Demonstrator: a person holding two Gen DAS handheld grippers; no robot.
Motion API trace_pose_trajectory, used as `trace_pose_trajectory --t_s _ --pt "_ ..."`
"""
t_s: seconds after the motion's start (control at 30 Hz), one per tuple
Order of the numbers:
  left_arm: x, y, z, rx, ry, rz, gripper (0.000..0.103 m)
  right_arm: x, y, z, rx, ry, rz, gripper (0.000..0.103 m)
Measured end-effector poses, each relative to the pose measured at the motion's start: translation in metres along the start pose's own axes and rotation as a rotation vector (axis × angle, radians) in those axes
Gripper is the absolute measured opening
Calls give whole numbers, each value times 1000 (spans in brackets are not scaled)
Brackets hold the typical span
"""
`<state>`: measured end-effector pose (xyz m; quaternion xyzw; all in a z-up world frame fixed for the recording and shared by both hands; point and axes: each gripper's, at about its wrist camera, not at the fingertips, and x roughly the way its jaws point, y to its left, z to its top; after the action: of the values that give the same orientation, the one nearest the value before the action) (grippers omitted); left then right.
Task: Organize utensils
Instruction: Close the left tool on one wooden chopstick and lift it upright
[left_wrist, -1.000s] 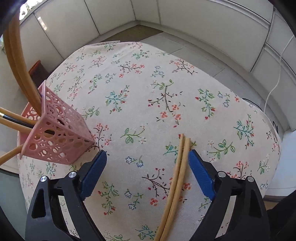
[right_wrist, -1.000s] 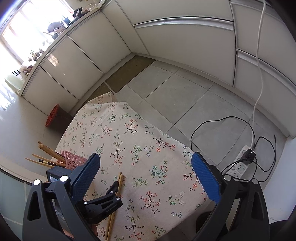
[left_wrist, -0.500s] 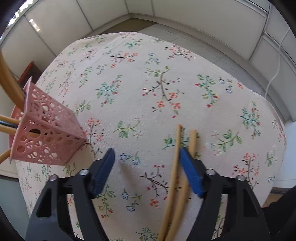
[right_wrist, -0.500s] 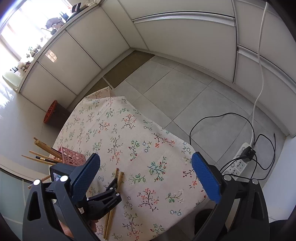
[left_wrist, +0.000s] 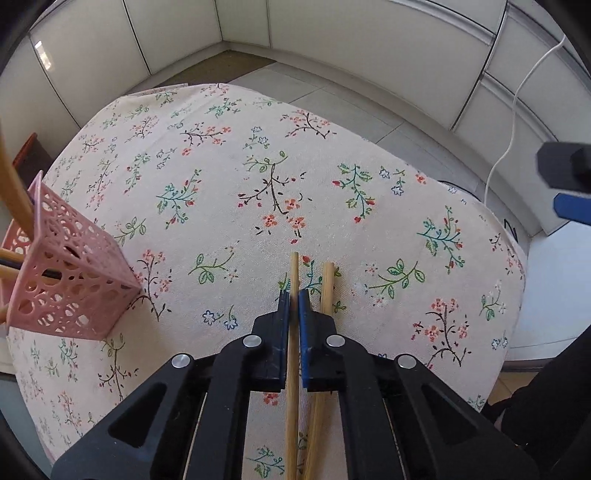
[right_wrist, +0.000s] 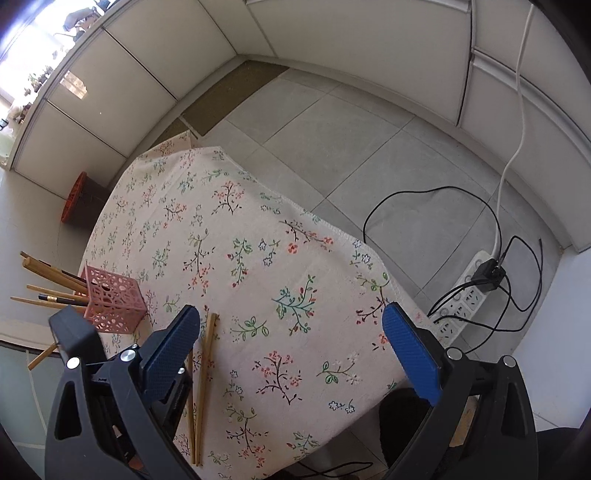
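Bamboo, the pale chopstick (left_wrist: 294, 273) lying on the floral-clothed worktop (left_wrist: 229, 206) is pinched in my left tongs (left_wrist: 294, 300), right tongs (right_wrist: 291, 332) spread idle; next I'd lift it into the pink perforated plastic holder (left_wrist: 70, 284).

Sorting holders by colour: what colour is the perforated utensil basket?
Pink; the utensil basket shows best in the left wrist view.
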<state>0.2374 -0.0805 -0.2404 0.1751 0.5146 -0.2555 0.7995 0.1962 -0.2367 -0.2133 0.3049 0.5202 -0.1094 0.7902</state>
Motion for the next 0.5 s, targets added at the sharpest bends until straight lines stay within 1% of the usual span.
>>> trace_pose_trajectory --t_s 0.13,0.23,0.4,0.47,0.5 --pt "-15 2 -4 -10 -32 8 4 6 0 0 32 12 -10 96" --pt "-37 8 -12 -36 -79 14 4 14 8 -3 11 39 -21 96" --pt "-91 12 -30 -58 -199 27 4 40 45 -21 -75 118 -45 96" --pt "-111 16 -39 -69 -242 32 4 51 64 -28 -105 145 -54 95" --pt "-120 19 -45 -77 -260 35 4 57 73 -33 -126 154 -69 91"
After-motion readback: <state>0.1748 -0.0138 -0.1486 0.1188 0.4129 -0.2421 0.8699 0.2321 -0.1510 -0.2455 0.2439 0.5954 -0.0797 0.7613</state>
